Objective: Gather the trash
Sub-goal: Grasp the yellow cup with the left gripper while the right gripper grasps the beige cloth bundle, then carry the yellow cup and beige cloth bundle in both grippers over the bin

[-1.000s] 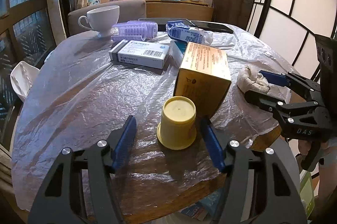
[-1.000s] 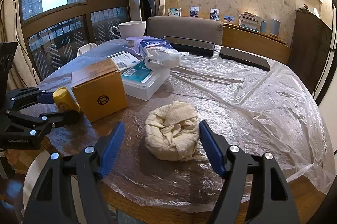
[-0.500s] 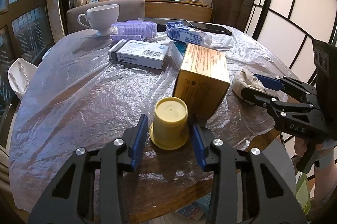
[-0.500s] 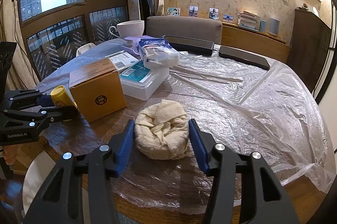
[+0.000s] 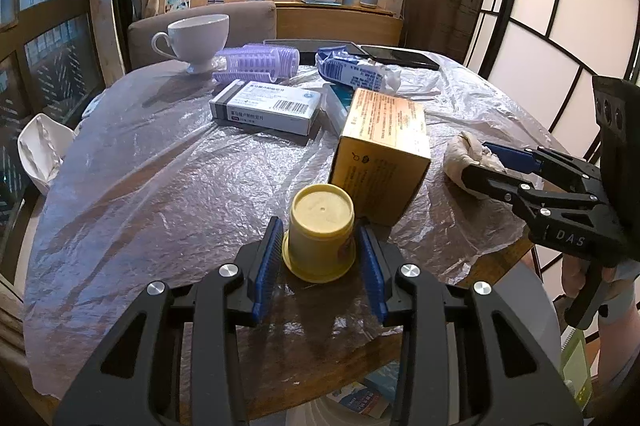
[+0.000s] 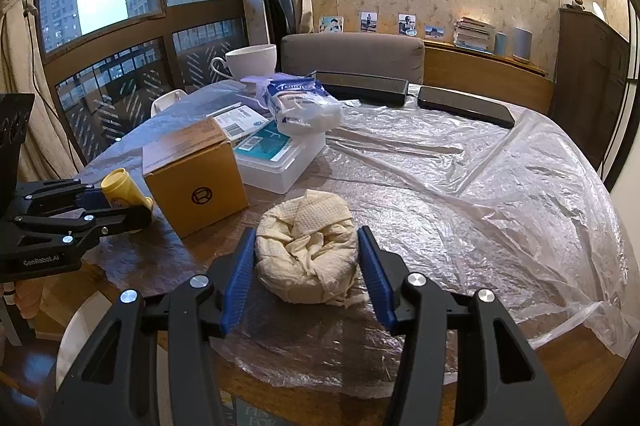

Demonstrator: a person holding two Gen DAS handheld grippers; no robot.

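A round wooden tabletop (image 6: 580, 378) under a crinkled clear plastic sheet (image 6: 500, 185) fills a room with patterned wallpaper and tall windows looking out on apartment towers.

The left gripper (image 5: 320, 258) has its blue fingers (image 5: 267, 262) closed against both sides of an upturned yellow cup (image 5: 320, 234), which stands on the tabletop between them; the fingers have just been closing and now press on the cup's flared rim. Directly beyond the fingertips and touching the cup stands a yellow cardboard box (image 5: 380, 149). Further beyond lie a white medicine carton (image 5: 268, 107), a clear plastic container (image 6: 280, 161) with a tissue packet (image 5: 356, 73) on top, a stack of lilac plastic cups (image 5: 256, 63) on its side, and a white teacup (image 5: 196, 39).

The right gripper (image 6: 307, 266) has its blue fingers (image 6: 374, 274) closed in on a crumpled cream paper towel wad (image 6: 308, 250), one at each flank and touching it; the wad rests on the plastic sheet between them. To the left of these fingers stands the cardboard box, with the left gripper and yellow cup just past it. Far beyond the fingertips, two dark flat devices (image 6: 464, 103) lie at the opposite edge, in front of a grey-brown chair back (image 6: 352, 57).
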